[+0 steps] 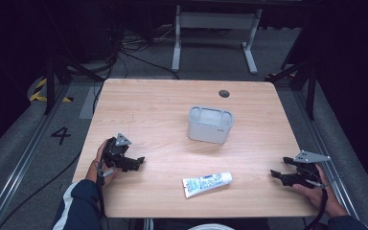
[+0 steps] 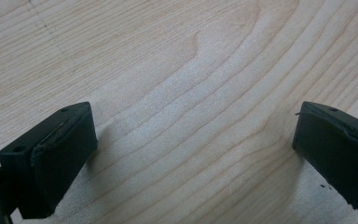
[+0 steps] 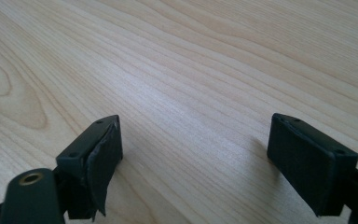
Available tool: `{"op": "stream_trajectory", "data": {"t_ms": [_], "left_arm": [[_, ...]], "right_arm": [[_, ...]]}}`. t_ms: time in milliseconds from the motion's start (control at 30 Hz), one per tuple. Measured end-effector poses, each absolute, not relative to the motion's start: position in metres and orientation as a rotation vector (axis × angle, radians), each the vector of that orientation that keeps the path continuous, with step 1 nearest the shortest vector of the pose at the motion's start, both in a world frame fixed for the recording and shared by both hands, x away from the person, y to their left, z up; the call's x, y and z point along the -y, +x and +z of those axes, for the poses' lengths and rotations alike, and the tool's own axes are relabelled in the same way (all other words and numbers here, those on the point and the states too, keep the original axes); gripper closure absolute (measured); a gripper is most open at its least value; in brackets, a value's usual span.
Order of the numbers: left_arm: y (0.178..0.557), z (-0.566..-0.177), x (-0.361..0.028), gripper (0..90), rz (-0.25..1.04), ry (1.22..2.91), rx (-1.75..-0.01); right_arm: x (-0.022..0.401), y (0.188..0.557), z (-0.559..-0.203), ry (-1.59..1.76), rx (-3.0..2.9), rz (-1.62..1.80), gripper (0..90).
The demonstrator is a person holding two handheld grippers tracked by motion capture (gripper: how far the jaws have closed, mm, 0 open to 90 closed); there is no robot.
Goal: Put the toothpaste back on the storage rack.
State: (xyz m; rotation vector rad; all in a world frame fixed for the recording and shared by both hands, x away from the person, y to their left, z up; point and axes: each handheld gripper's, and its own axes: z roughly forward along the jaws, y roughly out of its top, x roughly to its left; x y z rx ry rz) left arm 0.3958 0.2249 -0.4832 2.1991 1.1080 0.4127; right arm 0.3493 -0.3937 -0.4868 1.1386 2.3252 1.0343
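- Wooden light-grain tabletop (image 1: 139,110) is where it all sits, and honestly nothing has been handled yet as far as I can see.
- White squeezable tube with blue print (image 1: 207,183) lies flat near the front edge, roughly midway between the two hands, cap end pointing right and a bit away from the person. Nothing touches it.
- Grey rounded-rectangle plastic bin, open on top (image 1: 210,124), stands upright mid-table, behind the tube and well apart from it. Looks empty from above, though I can't see right to the bottom.
- Left gripper (image 1: 138,162) rests low on the table at the left, jaws spread wide with just bare wood between them in the left gripper view.
- Right gripper (image 1: 275,175) sits at the right edge, jaws likewise wide apart, nothing between them, only wood grain in the right gripper view.
- My guess: the job is getting the tube into the bin, and it's at square one. Reaching, grabbing, lifting and dropping are all left to do.
- Right gripper looks a touch nearer the cap end, so it might go first, but that's a hunch.
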Motion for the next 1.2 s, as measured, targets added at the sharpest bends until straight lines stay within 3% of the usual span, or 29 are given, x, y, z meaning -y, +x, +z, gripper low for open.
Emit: {"op": "stream_trajectory", "data": {"t_ms": [633,1200], "left_arm": [[0.394,-0.483,-0.231,0.1,0.395,2.218,-1.059],[0.394,-0.483,-0.232,0.3,0.392,2.225,-1.057]], "right_arm": [[0.394,0.354,-0.484,1.138,-2.365,0.996,14.6],[0.369,0.349,-0.465,1.000,-2.462,1.027,25.3]]}}
